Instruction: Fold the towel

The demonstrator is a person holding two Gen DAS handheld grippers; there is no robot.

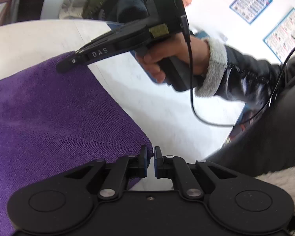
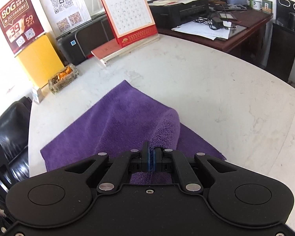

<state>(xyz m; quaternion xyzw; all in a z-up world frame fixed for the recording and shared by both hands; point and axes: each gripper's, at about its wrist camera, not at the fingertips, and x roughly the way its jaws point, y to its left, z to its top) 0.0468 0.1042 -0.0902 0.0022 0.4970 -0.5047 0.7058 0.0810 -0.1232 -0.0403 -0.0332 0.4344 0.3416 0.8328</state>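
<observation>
A purple towel (image 2: 127, 122) is lying on the white table (image 2: 216, 90). The right gripper (image 2: 151, 158) is pinching a raised fold of the towel between its pressed-together fingers, lifting it above the flat layer. The left gripper (image 1: 150, 157) is sitting at the towel's corner, fingers narrowly parted with the corner's tip between them. A desk calendar (image 2: 129, 11) is standing beyond.

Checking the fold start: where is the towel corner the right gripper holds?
In the right wrist view, the right gripper pinches a raised corner of the purple towel, low centre, above the white table.
</observation>
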